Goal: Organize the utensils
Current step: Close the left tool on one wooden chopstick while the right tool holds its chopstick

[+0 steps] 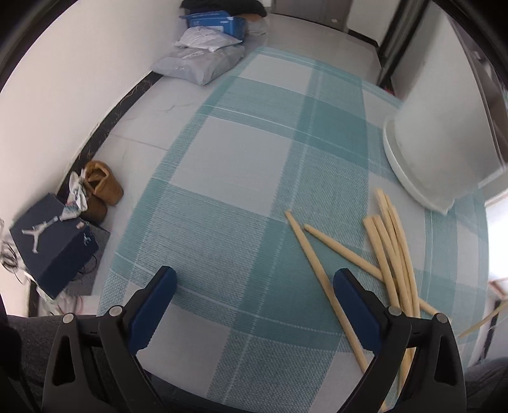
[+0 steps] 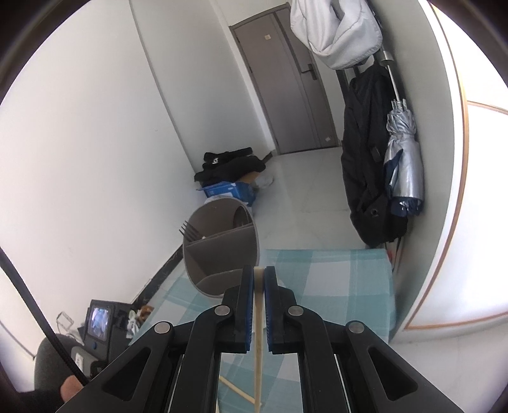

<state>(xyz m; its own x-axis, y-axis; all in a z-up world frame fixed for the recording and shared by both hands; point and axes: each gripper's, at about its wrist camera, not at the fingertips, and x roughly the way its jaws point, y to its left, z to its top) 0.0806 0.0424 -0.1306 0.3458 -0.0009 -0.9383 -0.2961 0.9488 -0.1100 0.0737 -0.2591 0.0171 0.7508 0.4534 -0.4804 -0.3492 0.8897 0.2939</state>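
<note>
My right gripper (image 2: 259, 286) pinches one chopstick (image 2: 258, 321), the divided holder (image 2: 222, 251) just ahead; next, tip it in. My left gripper (image 1: 254, 286) gapes, empty, beside loose chopsticks (image 1: 390, 251).

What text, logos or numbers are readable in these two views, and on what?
No legible words in either view.
Dark blue shoebox: white jumping-figure logo, no lettering readable.
Blue carton: white print, too blurred to read.
Black garment: white mark, too small to read.
Small screen: picture only, unreadable.
</note>
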